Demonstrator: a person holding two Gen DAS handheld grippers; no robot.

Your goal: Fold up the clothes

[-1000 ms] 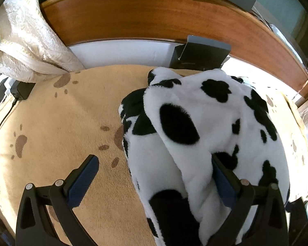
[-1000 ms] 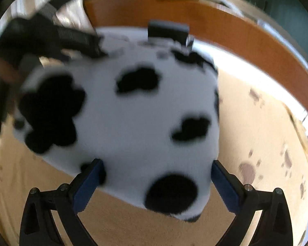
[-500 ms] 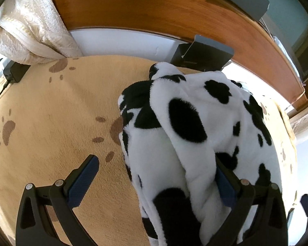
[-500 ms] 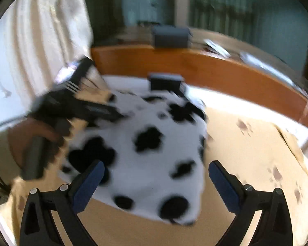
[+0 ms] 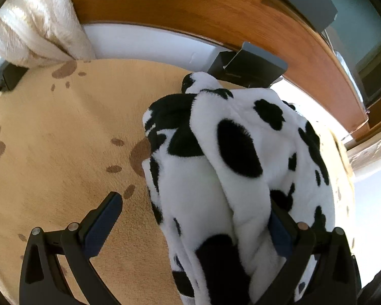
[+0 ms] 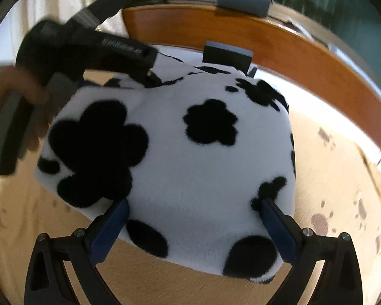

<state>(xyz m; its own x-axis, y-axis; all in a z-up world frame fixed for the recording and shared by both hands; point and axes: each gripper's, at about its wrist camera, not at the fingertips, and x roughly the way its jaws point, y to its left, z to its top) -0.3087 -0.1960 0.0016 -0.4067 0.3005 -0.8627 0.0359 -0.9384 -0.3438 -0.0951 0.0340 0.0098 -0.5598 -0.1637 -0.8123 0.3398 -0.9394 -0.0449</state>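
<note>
Lying: garment, white fleece with black blotches, bunched in folds on the blanket; the right wrist view shows it as a flat-topped bundle.
Left gripper: jaws wide apart; fleece fills the right half of the gap and presses on the right finger's blue pad; the left finger stands clear over bare blanket. Nothing is pinched.
Right gripper: jaws wide apart, both blue pads touching the bundle's near edge, one at each side; not closed on it.
Writing: white lettering on the left gripper's black body, too blurred to read.
Hand: blurred, wrapped round that gripper's handle.
Surface: tan blanket printed with brown paw marks.
Room: curved wooden headboard behind; white strip below it; dark grey box just beyond the garment; cream quilted bedding at far left; black plug at the left edge.
</note>
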